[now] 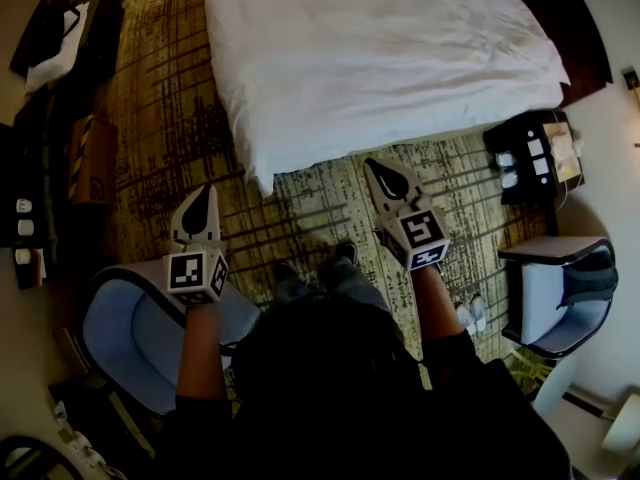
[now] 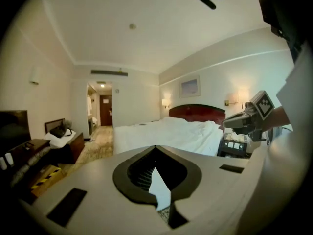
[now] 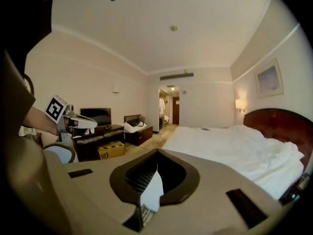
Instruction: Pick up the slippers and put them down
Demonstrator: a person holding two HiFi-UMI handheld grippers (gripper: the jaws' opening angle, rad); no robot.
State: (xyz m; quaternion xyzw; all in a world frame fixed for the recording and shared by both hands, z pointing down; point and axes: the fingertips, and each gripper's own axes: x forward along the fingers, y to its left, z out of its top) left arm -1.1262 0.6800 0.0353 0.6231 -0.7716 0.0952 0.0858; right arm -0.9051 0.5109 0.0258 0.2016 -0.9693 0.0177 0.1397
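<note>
Head view: left gripper point(image 1: 201, 196) and right gripper point(image 1: 378, 171) are both clenched shut with nothing between the jaws, held out in front of the person. Slippers point(image 1: 473, 315): white pair, side by side on the patterned carpet point(image 1: 160, 118), between the person's right arm and the right armchair point(image 1: 560, 298), well apart from both grippers. Second pale, rounded armchair point(image 1: 130, 328) by the left arm. Beyond: bed point(image 1: 380, 48) with a rumpled white cover. Cardboard box point(image 1: 92, 158) with striped tape at the left wall, contents not visible. Dark nightstand point(image 1: 535, 153) right of the bed.
</note>
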